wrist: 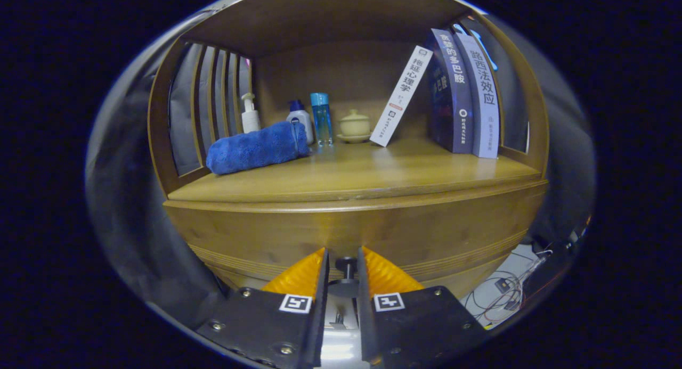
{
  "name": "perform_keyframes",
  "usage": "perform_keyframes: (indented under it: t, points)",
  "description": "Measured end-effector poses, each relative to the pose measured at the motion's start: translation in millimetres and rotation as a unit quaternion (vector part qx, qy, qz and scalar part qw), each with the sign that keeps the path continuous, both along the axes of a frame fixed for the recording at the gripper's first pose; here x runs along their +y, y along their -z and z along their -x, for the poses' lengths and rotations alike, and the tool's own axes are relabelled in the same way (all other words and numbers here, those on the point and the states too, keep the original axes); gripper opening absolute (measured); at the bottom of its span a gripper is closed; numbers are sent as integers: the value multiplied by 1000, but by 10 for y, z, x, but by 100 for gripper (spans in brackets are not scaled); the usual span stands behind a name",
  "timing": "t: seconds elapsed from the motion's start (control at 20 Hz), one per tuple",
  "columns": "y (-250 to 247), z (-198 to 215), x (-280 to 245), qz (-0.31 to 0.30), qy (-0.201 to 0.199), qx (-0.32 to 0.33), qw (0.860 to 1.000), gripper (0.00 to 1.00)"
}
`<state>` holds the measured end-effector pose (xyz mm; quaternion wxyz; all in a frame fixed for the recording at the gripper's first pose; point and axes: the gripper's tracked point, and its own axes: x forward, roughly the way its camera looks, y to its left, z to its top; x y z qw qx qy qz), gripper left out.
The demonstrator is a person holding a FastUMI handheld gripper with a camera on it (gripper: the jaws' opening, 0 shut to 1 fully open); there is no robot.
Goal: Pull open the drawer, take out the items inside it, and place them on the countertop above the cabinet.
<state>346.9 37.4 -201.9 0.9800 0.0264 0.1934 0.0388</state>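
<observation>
tongs (pixel 341 254) nearly closed around the dark knob (pixel 346 265) of the drawer (pixel 266 230), which sits just ahead; firm contact cannot be confirmed. knob judged rigid and small, likely slippery; grip its stem behind the head and pull straight

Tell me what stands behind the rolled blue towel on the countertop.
Behind the blue towel stand a white pump bottle and a blue-capped white bottle; the towel covers their lower parts. The gripper brackets the drawer knob.
</observation>
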Motion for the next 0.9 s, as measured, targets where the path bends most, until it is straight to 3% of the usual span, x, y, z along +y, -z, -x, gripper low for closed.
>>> perform_keyframes:
  t: [0.1,0.3,0.5,0.55,0.9]
  points:
    - [54,-3,-29,9,3,4,1000,43]
    - [143,7,-36,22,0,15,1000,44]
    - [134,-7,-26,17,-6,17,1000,34]
    - [152,6,-29,14,-5,22,1000,25]
    - [118,420,-48,-6,26,7,1000,25]
